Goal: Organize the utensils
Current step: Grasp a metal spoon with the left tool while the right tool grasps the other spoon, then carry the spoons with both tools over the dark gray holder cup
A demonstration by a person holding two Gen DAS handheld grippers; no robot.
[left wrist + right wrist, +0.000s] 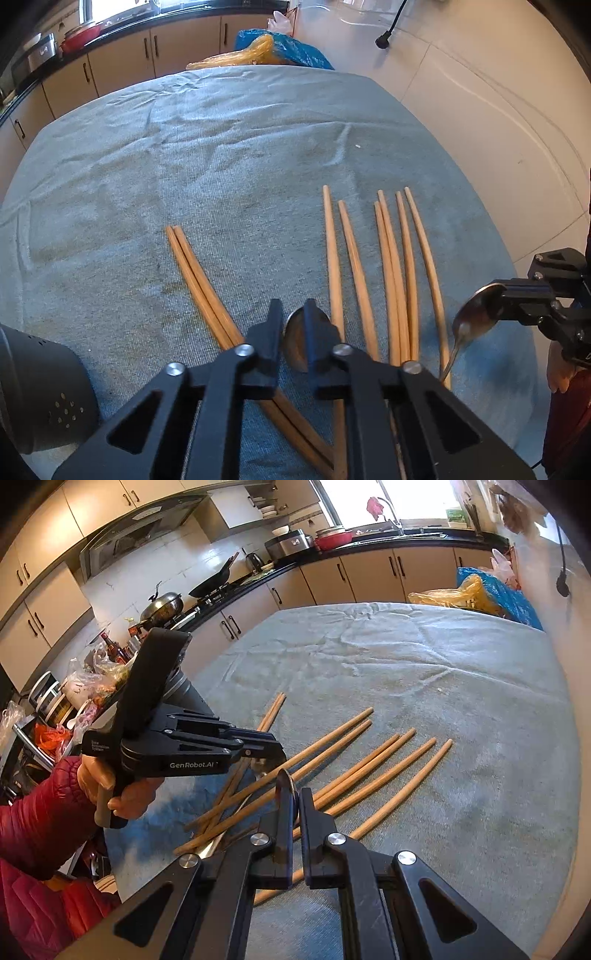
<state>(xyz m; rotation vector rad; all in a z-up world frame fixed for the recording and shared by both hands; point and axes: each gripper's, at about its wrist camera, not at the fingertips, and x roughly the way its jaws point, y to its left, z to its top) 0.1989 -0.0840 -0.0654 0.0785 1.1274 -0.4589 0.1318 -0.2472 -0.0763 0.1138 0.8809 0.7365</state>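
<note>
- A kitchen with cream cabinets (pixel 369 576) and a black counter runs behind a tabletop draped in a grey-blue cloth (pixel 221 147).
- Near the cloth's front edge, pale chopsticks (pixel 391 266) lie in loose pairs side by side, tips toward the far edge.
- A darker pair of chopsticks (pixel 199 280) lies just to their left, angled, its near ends crossing under the others.
- The left gripper (pixel 293 332) points steeply down over a spoon (pixel 295 347) lying on the cloth, fingers drawn narrow on either side of the bowl; contact is hard to judge from this angle, but they look clamped on it.
- The right gripper (pixel 293 812) is off the cloth, fingers pinched on a second spoon (pixel 476 314), gripped at the bowl, handle hanging down toward the front edge.
- A hand (pixel 122 794) in a red sleeve (pixel 33 808) grips the left tool.
- A dark perforated holder (pixel 44 387) sits at the cloth's near left corner.
</note>
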